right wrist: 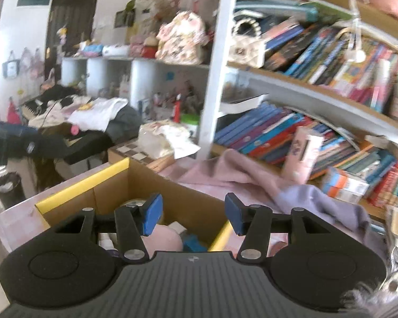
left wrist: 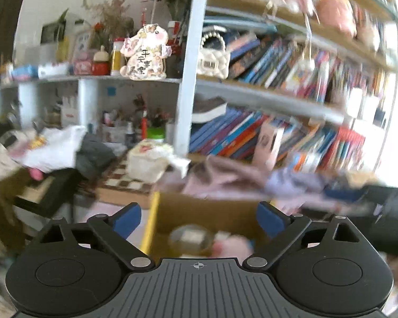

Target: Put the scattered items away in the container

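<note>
Much of the left wrist view is smeared by blur, so the contents of the cardboard box (left wrist: 204,212) at lower centre can only be read as a round, pale, glassy shape (left wrist: 191,238) and a pink mass (left wrist: 233,247). In the right wrist view the same box (right wrist: 135,182) is sharper: corrugated brown walls, a yellow strip along its rim, and inside it a soft pink item (right wrist: 163,238), a blue piece (right wrist: 193,243) and a small white bottle (right wrist: 106,242), all partly hidden behind the claw's arms.

The left claw (left wrist: 199,218) is seen spread wide above the box, nothing between its blue pads (left wrist: 127,218). The right claw (right wrist: 193,213) is likewise parted over the box's right edge, with no item held between its blue pads (right wrist: 152,214).

A crumpled lilac cloth (right wrist: 299,196) is shown lying just right of the box in the right wrist view; in the left wrist view it is a blurred streak (left wrist: 238,177). A fluffy grey object (right wrist: 368,299) is cut off at the lower right corner and cannot be identified. Behind, a bookshelf (right wrist: 291,90) packed with leaning books fills the right half of the frame.
</note>
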